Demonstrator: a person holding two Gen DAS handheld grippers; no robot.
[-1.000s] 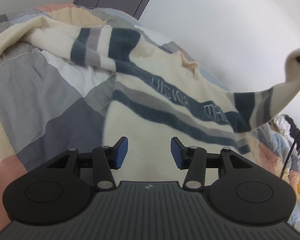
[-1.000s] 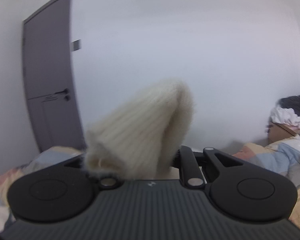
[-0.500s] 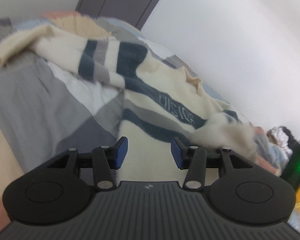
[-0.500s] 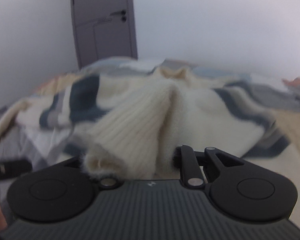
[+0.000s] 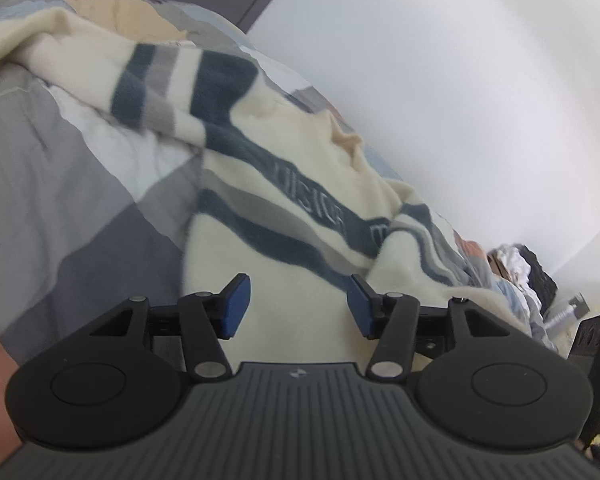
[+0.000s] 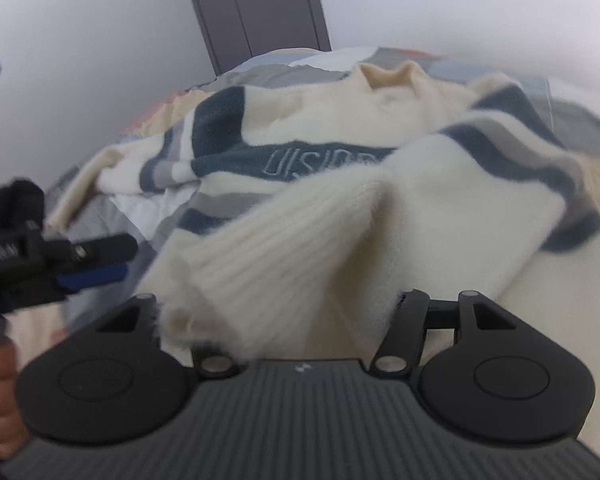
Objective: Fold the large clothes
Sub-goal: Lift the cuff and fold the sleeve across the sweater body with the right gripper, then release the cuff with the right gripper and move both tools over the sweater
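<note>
Pinching the ribbed cuff [image 6: 260,264] above the sweater [image 6: 340,128], the right gripper [image 6: 300,316] risks bunching the sleeve if it lets go early, while the left gripper [image 5: 298,306], at its 9 o'clock, gapes empty.

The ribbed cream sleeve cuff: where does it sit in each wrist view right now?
Left wrist view: the ribbed cream sleeve cuff is not clearly visible; only the folded-over striped sleeve shows at right of centre.
Right wrist view: the cuff fills lower centre, clamped in the right gripper.
Shared landmark: the embroidered lettering on the dark stripe.
</note>
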